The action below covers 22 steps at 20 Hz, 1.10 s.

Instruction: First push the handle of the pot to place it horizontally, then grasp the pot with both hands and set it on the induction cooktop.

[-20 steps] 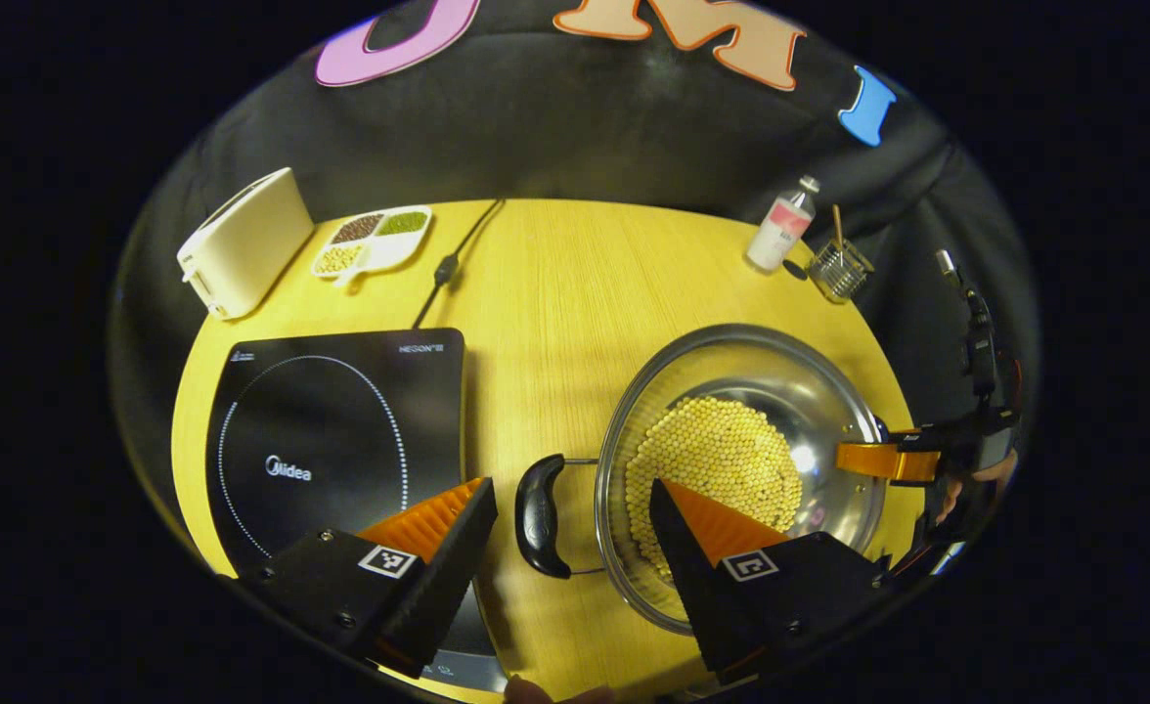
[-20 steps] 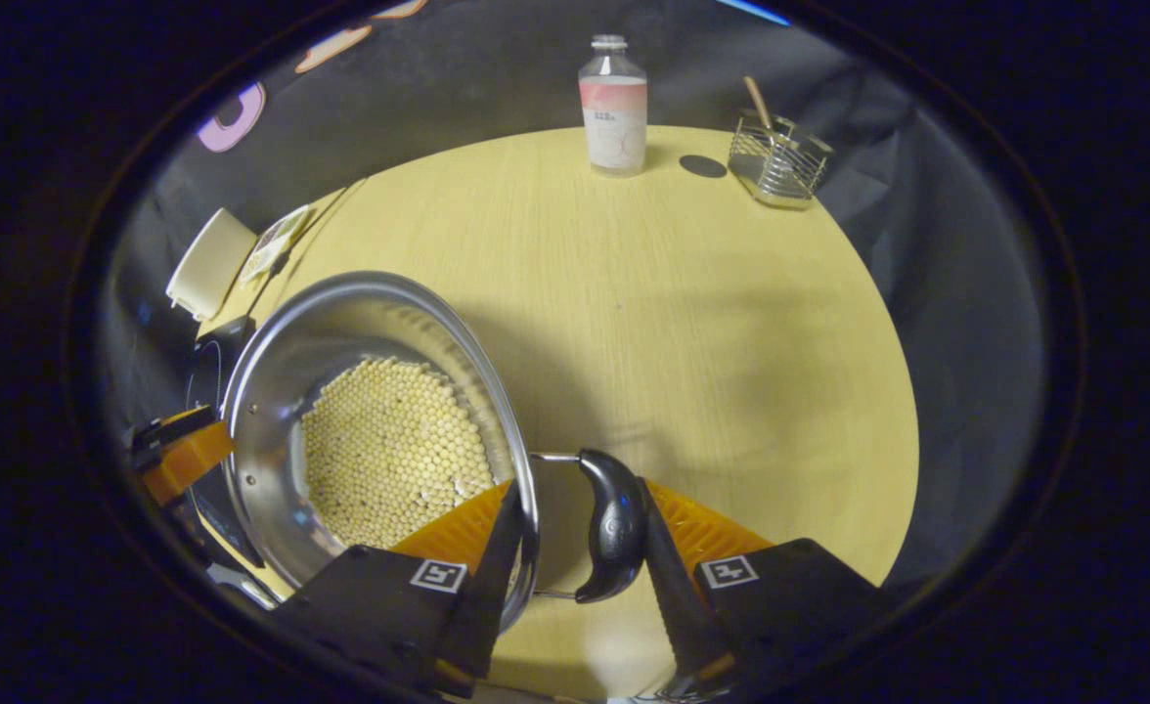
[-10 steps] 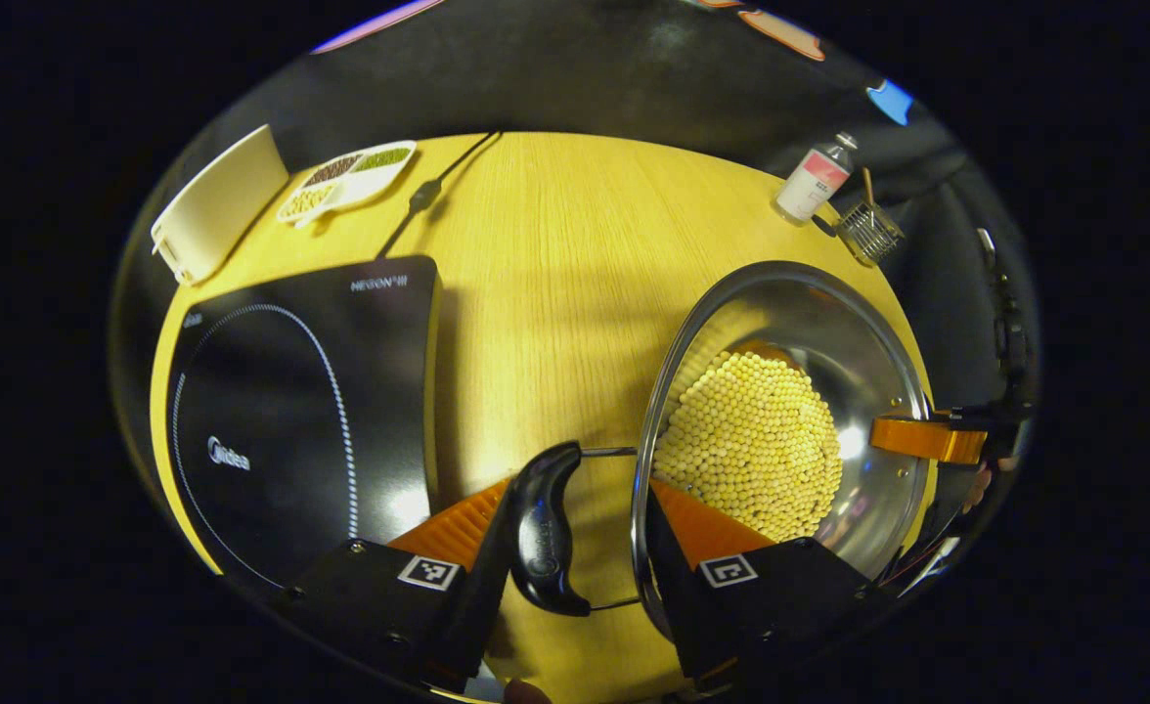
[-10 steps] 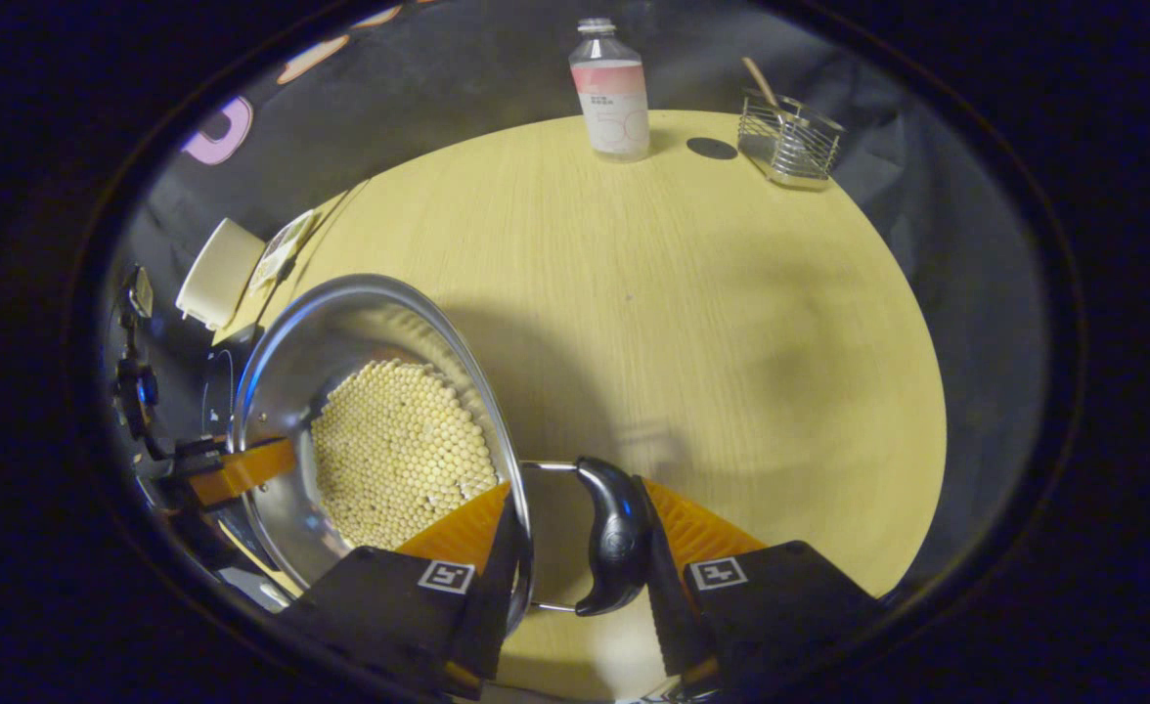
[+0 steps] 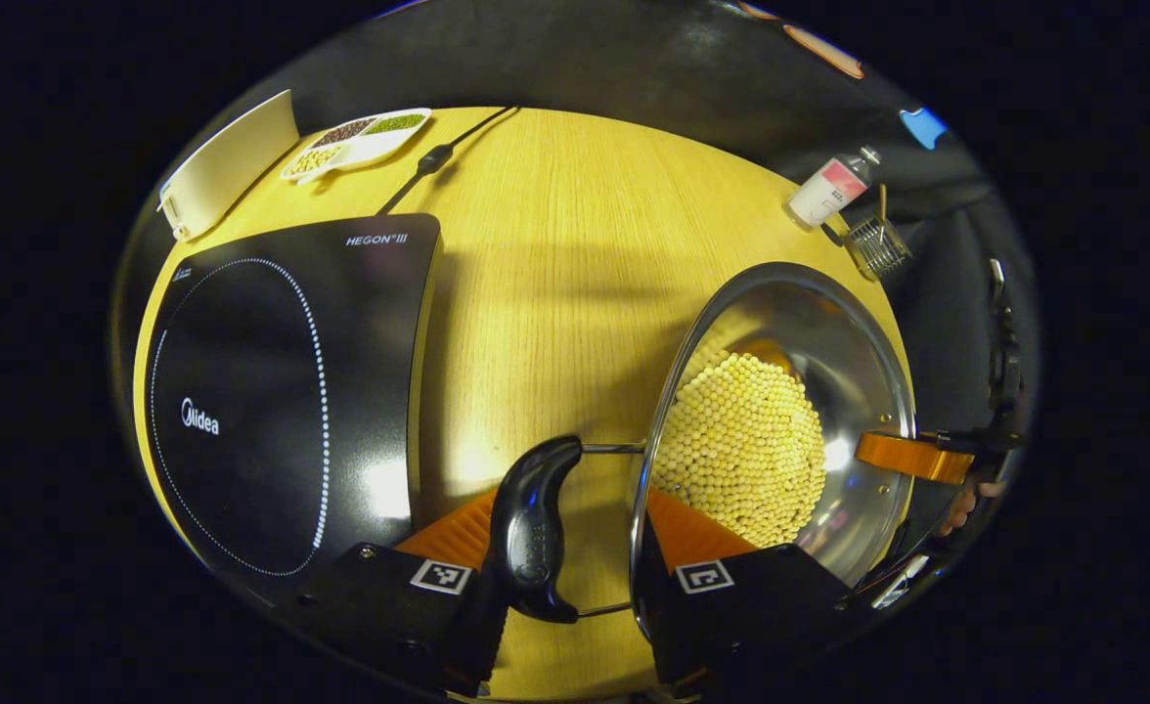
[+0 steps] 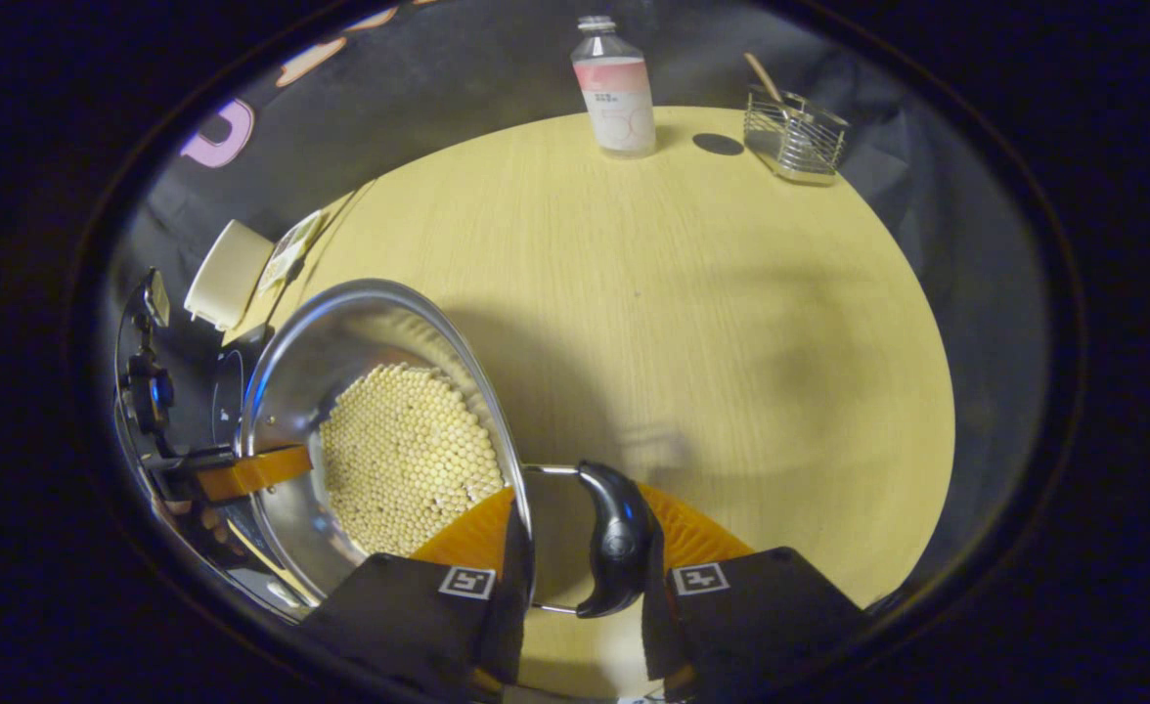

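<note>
You are clamping both grippers, left [image 5: 567, 577] and right [image 6: 575, 585], on the pot's [image 5: 849, 352] two black handles [image 5: 532, 528]; the pot is sitting just right of the cooktop [image 5: 282, 391].

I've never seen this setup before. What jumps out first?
A shiny steel pot full of pale beans, held at both black handles, the left gripper on one and the right gripper on the other. Left of it on the yellow table lies a black cooktop.
</note>
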Each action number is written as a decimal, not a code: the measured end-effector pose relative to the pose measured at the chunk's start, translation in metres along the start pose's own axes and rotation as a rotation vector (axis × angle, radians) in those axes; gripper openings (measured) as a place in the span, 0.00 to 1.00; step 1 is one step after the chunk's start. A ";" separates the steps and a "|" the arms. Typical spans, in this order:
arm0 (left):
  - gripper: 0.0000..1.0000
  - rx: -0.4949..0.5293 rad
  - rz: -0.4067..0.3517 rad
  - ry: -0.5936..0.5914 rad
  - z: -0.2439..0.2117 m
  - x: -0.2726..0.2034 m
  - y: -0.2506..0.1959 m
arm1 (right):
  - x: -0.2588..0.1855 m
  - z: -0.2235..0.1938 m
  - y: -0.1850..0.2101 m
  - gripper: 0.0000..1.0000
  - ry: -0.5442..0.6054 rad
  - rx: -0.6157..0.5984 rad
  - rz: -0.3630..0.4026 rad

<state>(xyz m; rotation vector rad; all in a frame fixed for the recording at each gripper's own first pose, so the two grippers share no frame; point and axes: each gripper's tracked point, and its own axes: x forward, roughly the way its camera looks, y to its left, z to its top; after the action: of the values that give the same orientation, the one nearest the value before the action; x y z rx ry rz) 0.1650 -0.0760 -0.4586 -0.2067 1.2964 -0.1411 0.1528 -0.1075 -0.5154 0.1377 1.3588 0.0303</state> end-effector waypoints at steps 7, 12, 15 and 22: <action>0.61 0.009 0.017 -0.053 0.004 -0.044 -0.001 | -0.016 0.015 -0.006 0.50 -0.036 0.004 0.036; 0.61 0.012 0.051 -0.094 0.004 -0.080 0.013 | -0.013 0.027 0.005 0.50 -0.061 -0.008 0.077; 0.61 -0.005 0.077 -0.116 0.001 -0.103 0.034 | -0.006 0.032 0.021 0.50 -0.072 -0.026 0.112; 0.60 -0.015 0.103 -0.155 0.000 -0.140 0.106 | 0.006 0.036 0.035 0.50 -0.074 -0.061 0.144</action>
<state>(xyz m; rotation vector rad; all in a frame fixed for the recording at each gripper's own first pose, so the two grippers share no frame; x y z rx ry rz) 0.1262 0.0577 -0.3515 -0.1604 1.1515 -0.0268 0.1915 -0.0751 -0.5103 0.1830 1.2707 0.1858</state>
